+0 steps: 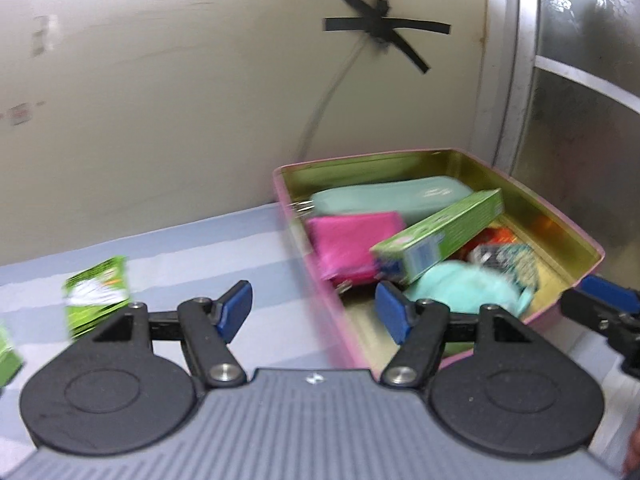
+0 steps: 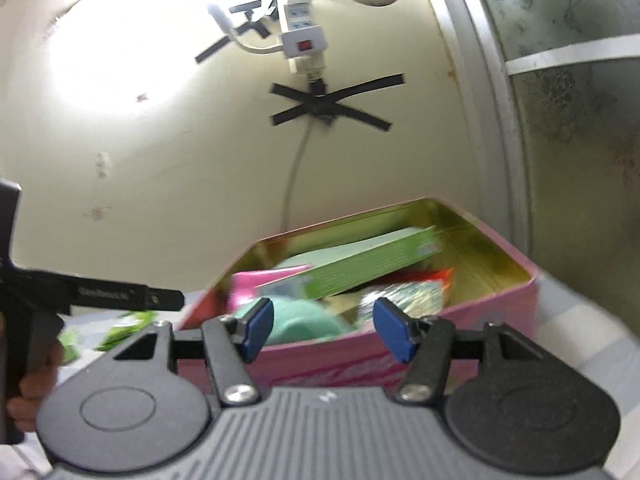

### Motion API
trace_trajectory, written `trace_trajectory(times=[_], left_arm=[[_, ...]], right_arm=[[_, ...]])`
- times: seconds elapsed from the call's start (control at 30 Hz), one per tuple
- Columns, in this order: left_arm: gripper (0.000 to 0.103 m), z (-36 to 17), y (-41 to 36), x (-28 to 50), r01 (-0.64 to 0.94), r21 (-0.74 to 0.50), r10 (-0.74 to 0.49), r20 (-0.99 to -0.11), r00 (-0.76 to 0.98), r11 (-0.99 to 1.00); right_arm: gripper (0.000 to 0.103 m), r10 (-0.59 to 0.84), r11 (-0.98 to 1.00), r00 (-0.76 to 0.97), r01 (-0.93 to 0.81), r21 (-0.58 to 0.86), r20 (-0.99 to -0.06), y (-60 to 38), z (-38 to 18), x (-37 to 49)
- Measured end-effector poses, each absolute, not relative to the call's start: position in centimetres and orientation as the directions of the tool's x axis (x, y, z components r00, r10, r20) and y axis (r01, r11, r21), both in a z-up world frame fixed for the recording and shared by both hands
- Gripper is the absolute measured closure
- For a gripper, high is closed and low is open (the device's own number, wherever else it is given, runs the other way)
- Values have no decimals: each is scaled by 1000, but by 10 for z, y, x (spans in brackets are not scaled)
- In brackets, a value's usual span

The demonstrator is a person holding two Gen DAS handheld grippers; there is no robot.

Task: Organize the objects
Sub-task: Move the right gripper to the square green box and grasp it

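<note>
A pink tin box (image 1: 516, 178) with a gold inside stands against the wall; it also shows in the right wrist view (image 2: 500, 312). It holds a long green carton (image 1: 444, 234), a pink pouch (image 1: 348, 246), a teal case (image 1: 384, 196), a teal round thing (image 1: 460, 292) and snack packets. My left gripper (image 1: 314, 312) is open and empty, over the box's near-left wall. My right gripper (image 2: 320, 328) is open and empty, in front of the box. Green sachets (image 1: 98, 294) lie on the striped cloth at left.
A power strip (image 2: 302, 32) and a cable taped with black crosses (image 1: 384, 28) hang on the cream wall. A frosted door frame (image 1: 516, 80) stands right of the box. The striped cloth (image 1: 192, 256) covers the surface.
</note>
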State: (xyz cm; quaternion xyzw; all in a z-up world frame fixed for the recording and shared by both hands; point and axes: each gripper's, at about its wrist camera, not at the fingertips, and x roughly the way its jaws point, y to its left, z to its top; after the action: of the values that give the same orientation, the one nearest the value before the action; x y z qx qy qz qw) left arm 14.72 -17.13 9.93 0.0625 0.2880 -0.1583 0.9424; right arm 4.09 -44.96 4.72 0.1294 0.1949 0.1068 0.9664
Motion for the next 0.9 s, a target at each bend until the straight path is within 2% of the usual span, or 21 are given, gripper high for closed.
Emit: trace_trajectory(times=[0.1, 0.43, 0.6, 0.73, 0.9], left_arm=[[25, 93, -144, 137, 296, 47, -219, -567, 794, 954], [25, 55, -28, 130, 106, 51, -50, -630, 775, 993], [25, 36, 33, 126, -10, 37, 32, -655, 755, 999], [25, 23, 74, 122, -97, 10, 79, -667, 741, 995], [24, 17, 103, 121, -155, 16, 130, -630, 766, 988]], right_arm=[[46, 318, 926, 880, -208, 314, -353, -428, 45, 28], [44, 487, 872, 711, -432, 231, -508, -307, 21, 37], [44, 528, 833, 621, -513, 209, -579, -250, 9, 53], [44, 542, 799, 579, -579, 161, -610, -207, 7, 67], [44, 552, 764, 553, -636, 112, -624, -155, 8, 91]])
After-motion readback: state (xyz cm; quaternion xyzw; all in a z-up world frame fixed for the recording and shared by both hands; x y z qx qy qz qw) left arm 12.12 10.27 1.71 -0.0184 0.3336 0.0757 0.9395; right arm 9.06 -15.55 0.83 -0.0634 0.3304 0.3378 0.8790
